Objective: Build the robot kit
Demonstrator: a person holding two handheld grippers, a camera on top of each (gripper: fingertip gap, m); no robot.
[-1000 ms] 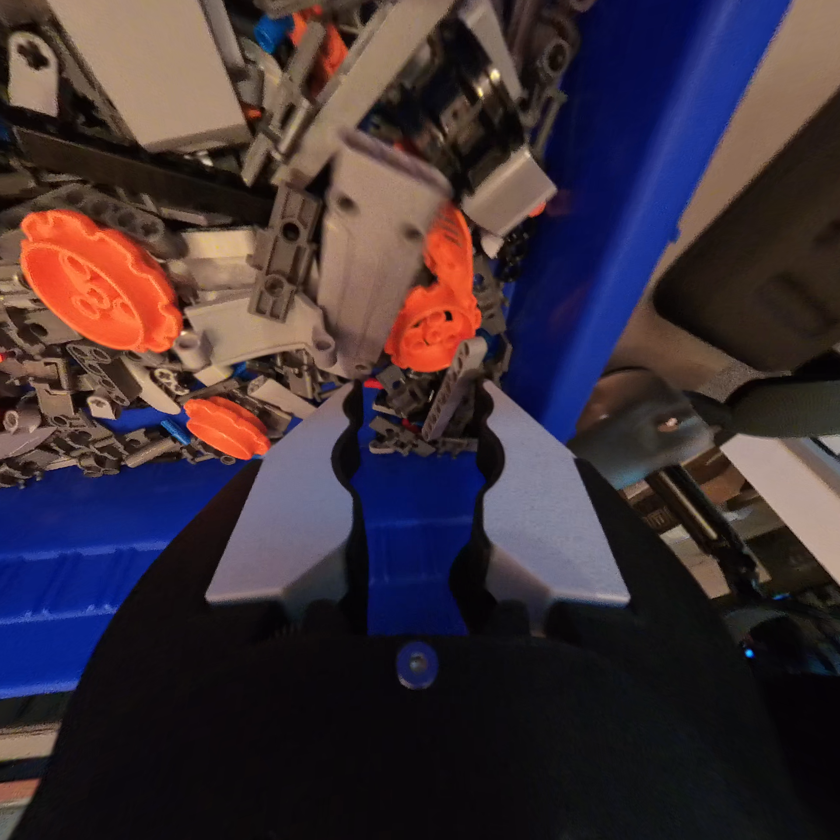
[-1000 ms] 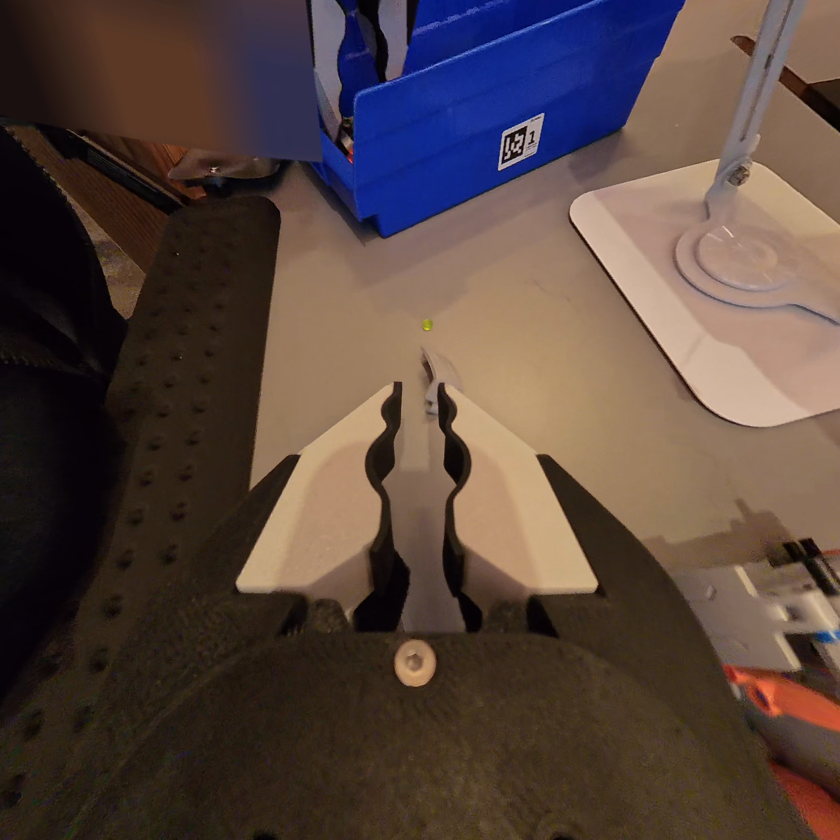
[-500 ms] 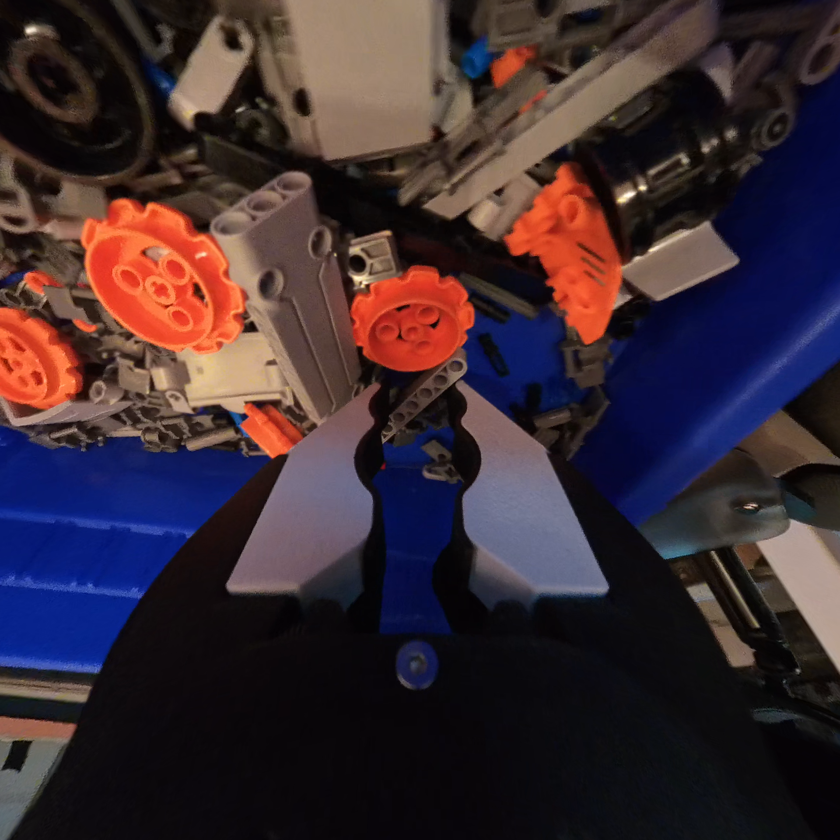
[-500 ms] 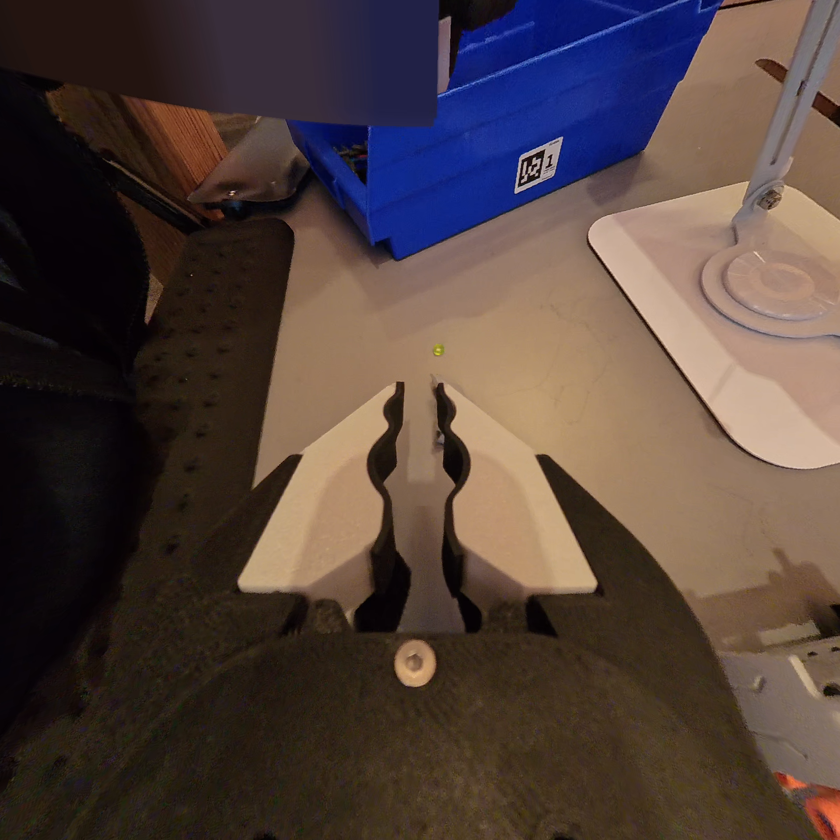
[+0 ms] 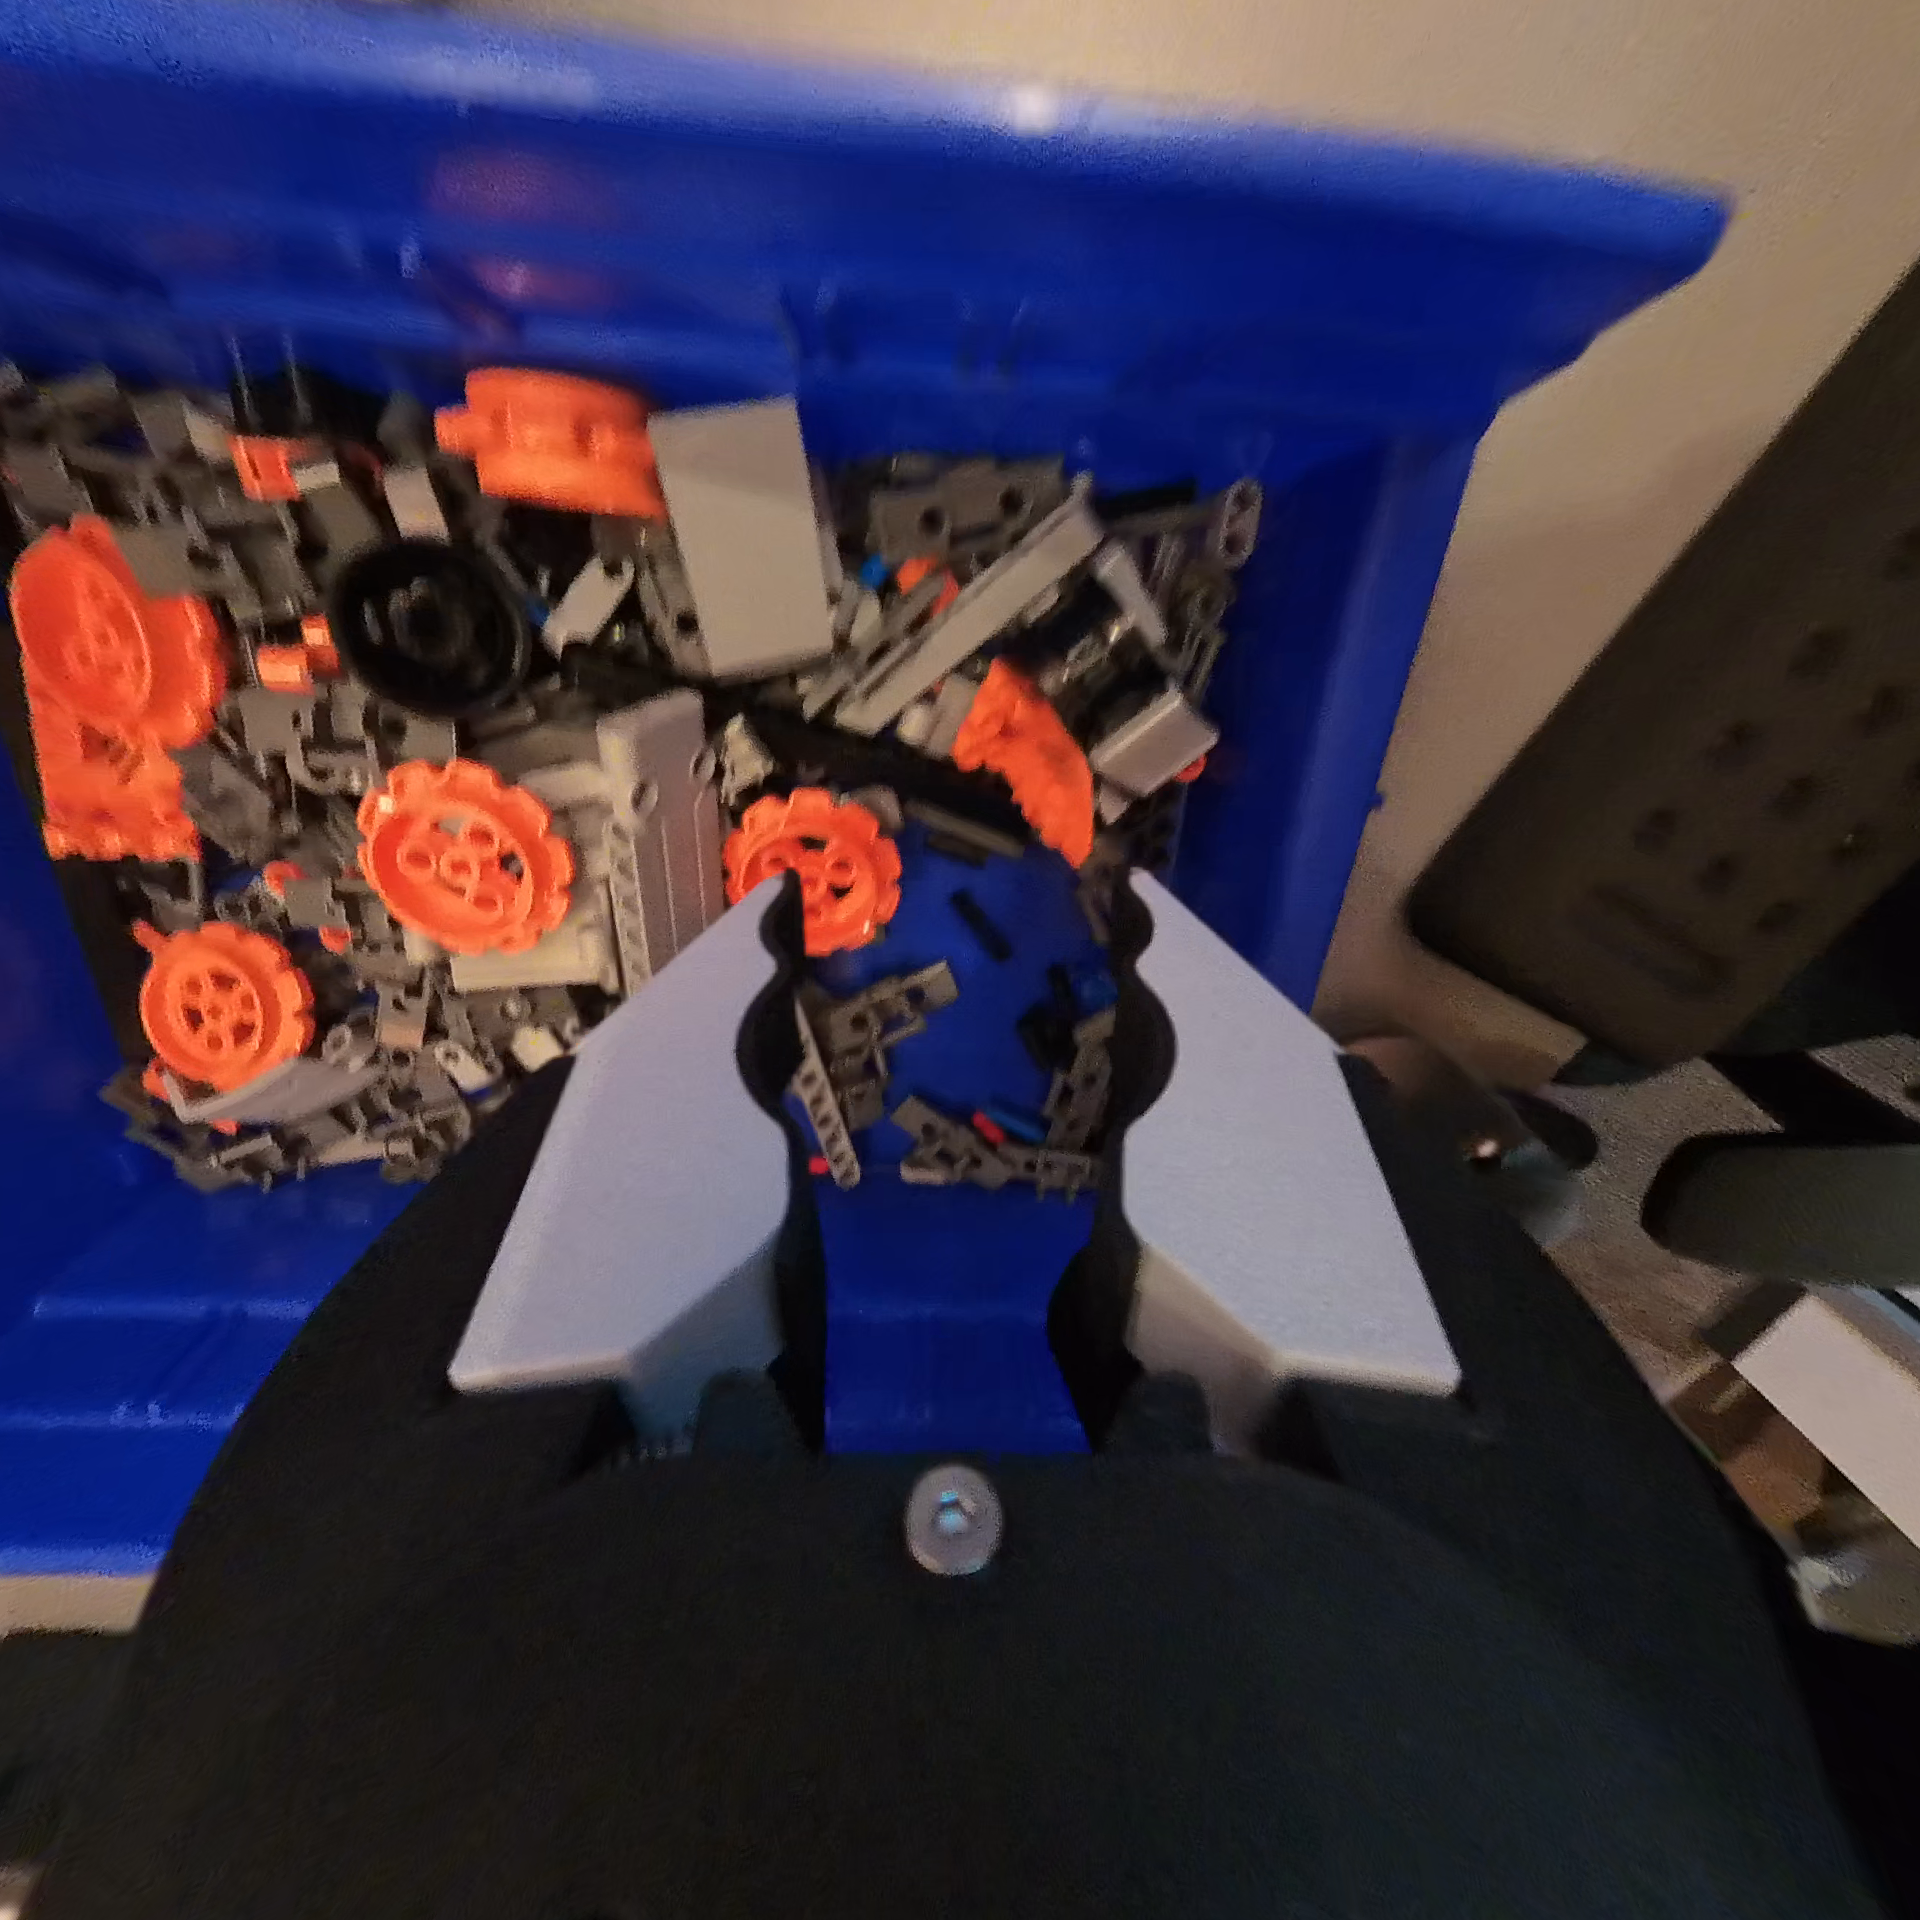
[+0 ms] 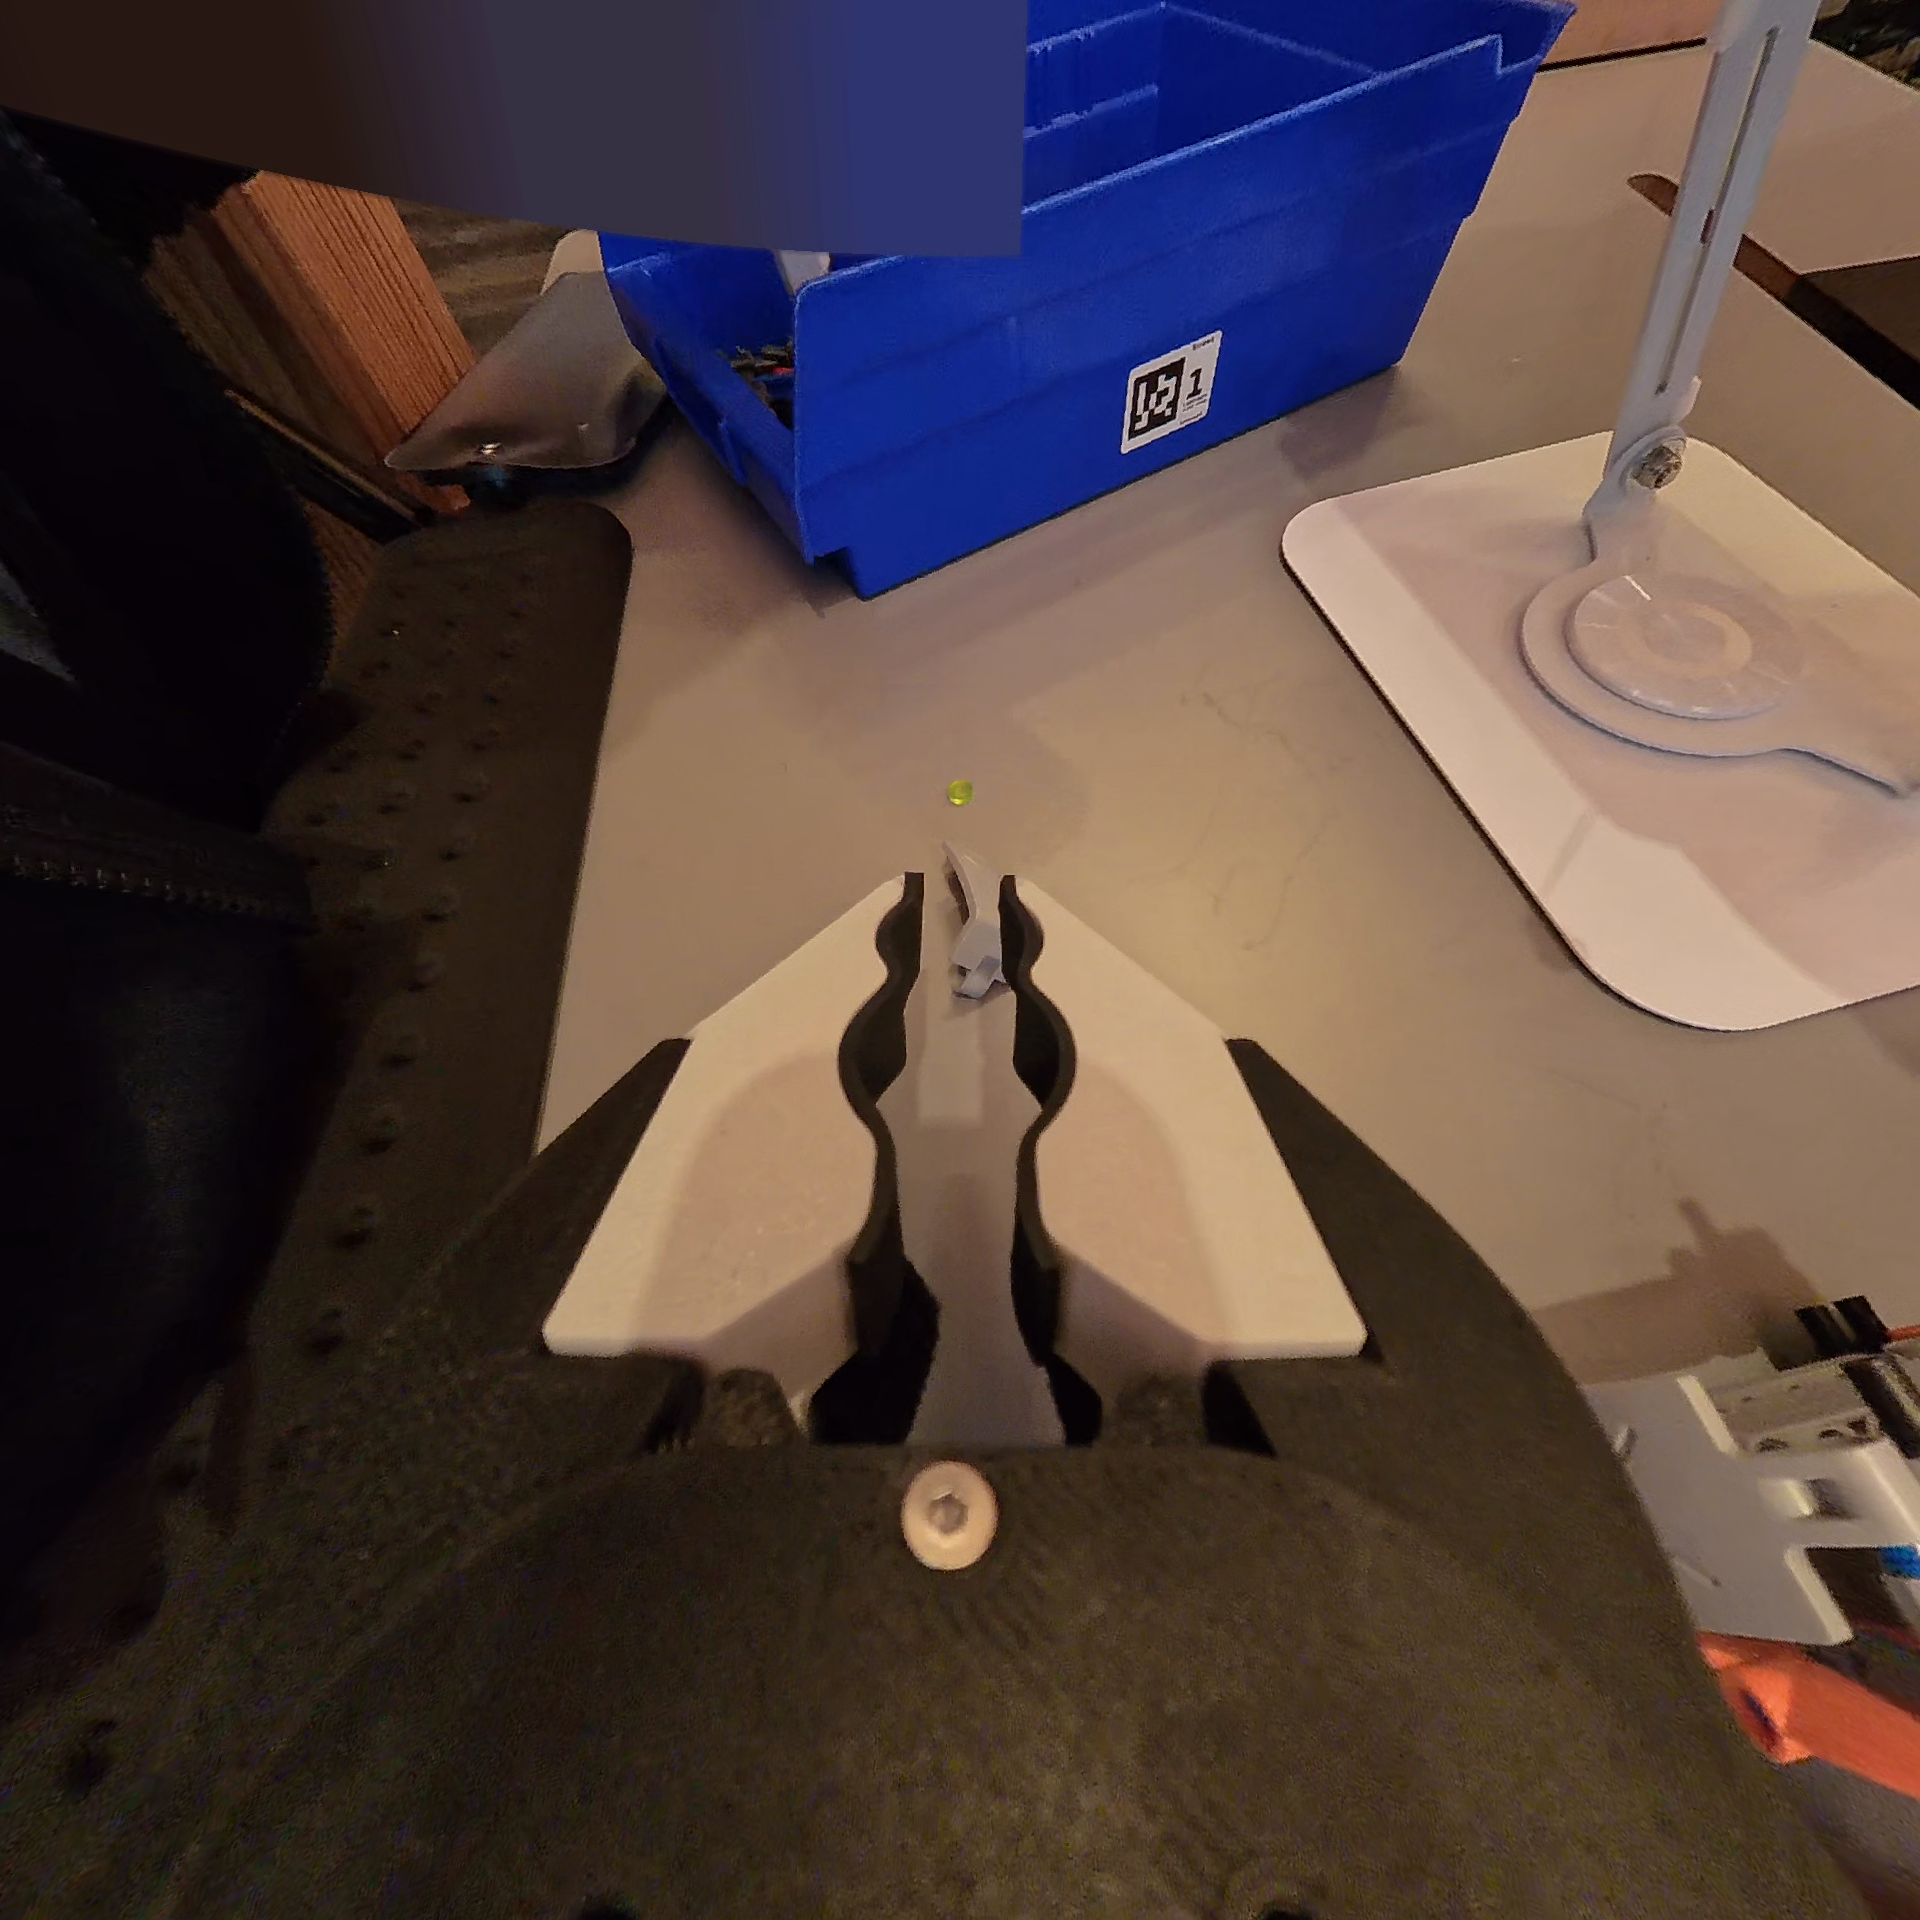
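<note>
- Left gripper point(image 5: 951, 883): jaws wide, empty, pointing down into blue bin point(image 5: 935, 270); orange gear point(image 5: 812, 864) at left fingertip.
- Right gripper point(image 6: 961, 883): jaws narrow, low over table point(image 6: 1195, 748); small grey piece point(image 6: 975, 920) between tips, grip uncertain.

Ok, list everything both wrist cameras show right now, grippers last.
Blue bin: one, on the grey table, white tag on its side.
Orange toothed wheels: several, in the bin's pile.
Grey and black building parts: many, loose in the bin.
Small grey part: one, on the table.
Green bead: one, just beyond it.
White stand base: one, table right.
Left gripper: open over the bin, holding nothing.
Right gripper: fingers apart around the small grey part.
</note>
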